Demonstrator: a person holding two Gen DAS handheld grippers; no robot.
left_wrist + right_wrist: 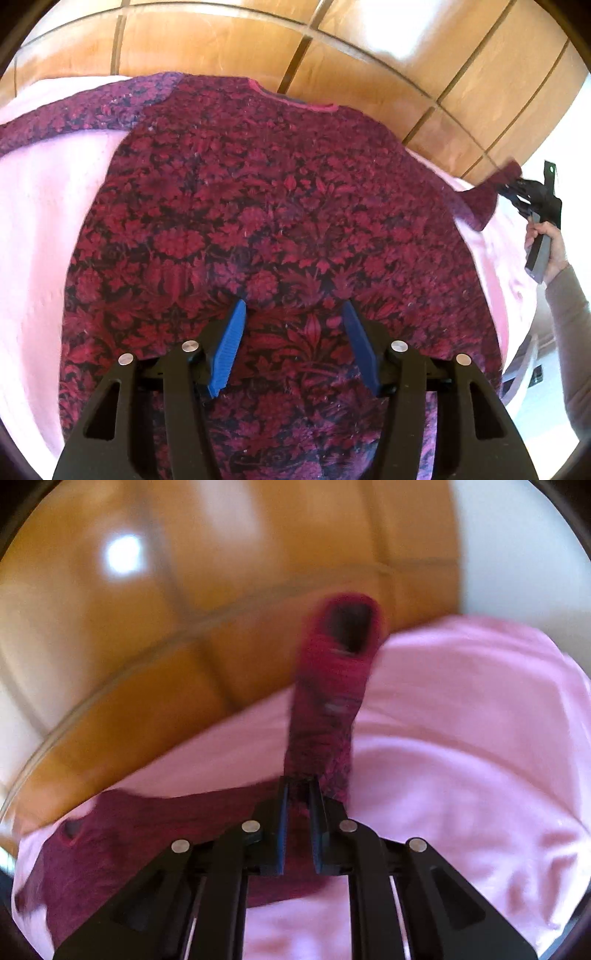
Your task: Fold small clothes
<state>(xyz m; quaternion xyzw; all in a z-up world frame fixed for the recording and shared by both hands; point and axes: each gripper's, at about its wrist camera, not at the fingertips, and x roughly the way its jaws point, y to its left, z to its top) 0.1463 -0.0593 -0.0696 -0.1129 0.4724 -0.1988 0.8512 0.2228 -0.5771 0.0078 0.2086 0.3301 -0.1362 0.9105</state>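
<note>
Dark red flowered sweater (266,221) lies spread flat, back up, on a pink sheet (40,229) covering the bed or table; pink-edged neckline (295,99) is at the far side, next to the wooden panelled wall (369,55). Its left sleeve (70,110) stretches out flat across the sheet toward the left edge of the left wrist view. Left gripper (293,314) hangs over the lower middle of the sweater, blue fingers (229,347) spread apart with only flat fabric showing between them, not pinching anything; contact with the cloth can't be told. Right gripper (299,786) has its jaws pressed nearly together on the right sleeve (328,701), pinching it a bit back from the cuff, so the open cuff end (351,624) sticks up past the fingertips, blurred. In the left wrist view the same sleeve is lifted off the sheet at the right edge of the sweater, with the person's hand (550,243) around the gripper handle and a grey-brown cuff of their own clothing (572,314) below it
</note>
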